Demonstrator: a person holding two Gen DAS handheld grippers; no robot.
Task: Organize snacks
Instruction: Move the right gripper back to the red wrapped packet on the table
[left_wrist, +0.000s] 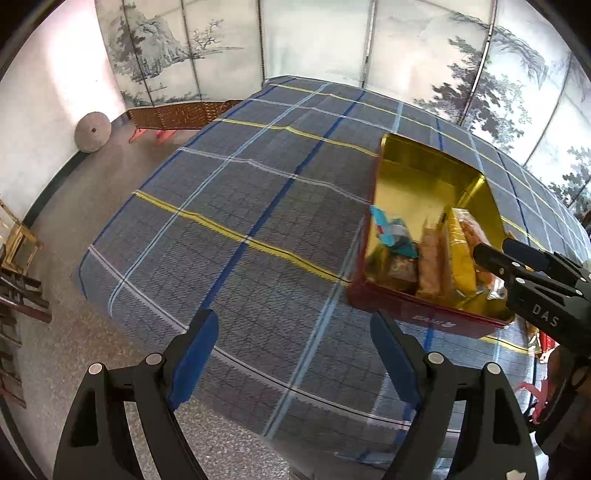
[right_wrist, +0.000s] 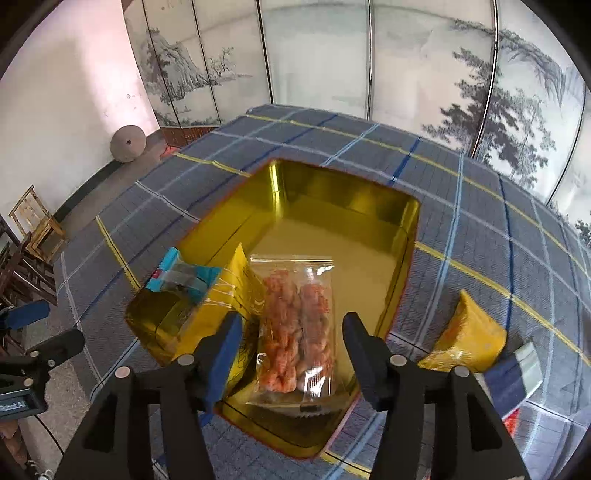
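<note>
Gold-lined red rectangular tin (right_wrist: 369, 206) sits on the plaid cloth (right_wrist: 480, 229); a clear packet of orange twists (right_wrist: 295, 325) lies inside it between the right gripper's (right_wrist: 291, 354) spread, untouching fingers. Beside the tin, the left gripper (left_wrist: 291, 354) gapes empty.

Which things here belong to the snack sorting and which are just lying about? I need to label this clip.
Job: gold-lined tin; clear packet of orange twists, between the open right gripper pads; yellow packet and teal packet inside; yellow packet and blue-white packet waiting outside.

Lying about: round stone; folding screen; wooden chairs.
</note>
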